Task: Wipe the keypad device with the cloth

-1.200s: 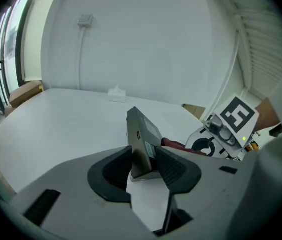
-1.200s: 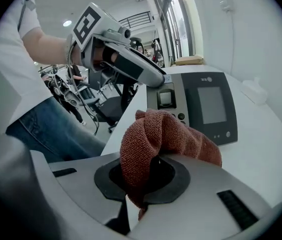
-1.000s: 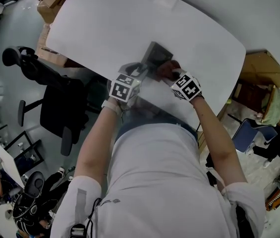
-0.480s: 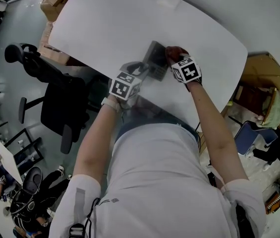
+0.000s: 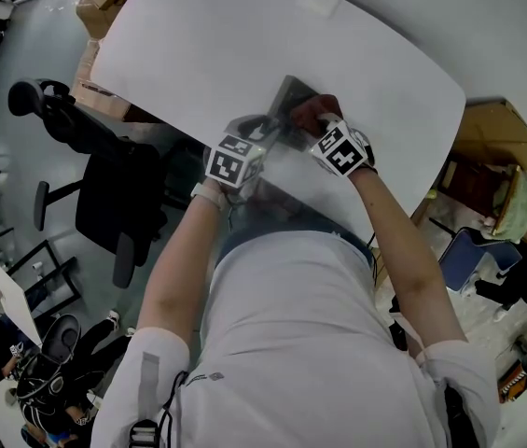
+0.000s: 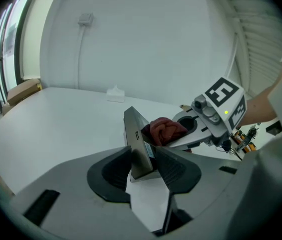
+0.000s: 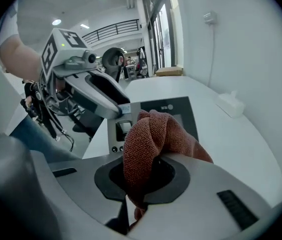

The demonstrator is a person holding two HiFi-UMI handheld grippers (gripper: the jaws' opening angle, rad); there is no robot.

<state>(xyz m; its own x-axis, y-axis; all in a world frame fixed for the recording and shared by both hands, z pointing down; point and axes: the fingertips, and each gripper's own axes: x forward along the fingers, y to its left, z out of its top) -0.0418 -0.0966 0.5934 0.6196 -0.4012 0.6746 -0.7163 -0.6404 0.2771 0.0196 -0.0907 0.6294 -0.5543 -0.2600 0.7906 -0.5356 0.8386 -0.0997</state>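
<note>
The right gripper has swung back toward the person from the far right corner of the keypad device, and the cloth it carries now sits over the middle of the device's face instead of off that corner. The left gripper and the device are where they were.

The right gripper's fingers pinch the lower part of the red-brown cloth. The rest of it bulges out past the fingertips as a rolled wad. In the right gripper view the wad covers the centre of the grey keypad and leaves the dark top panel and a few small buttons at the left showing. In the left gripper view the wad lies against the upper part of the device's face.

The left gripper's fingers are clamped on the near end of the device, one on its back and one on its face. The device rises tilted from between them, face toward the cloth. It is held over the near edge of the white table.
</note>
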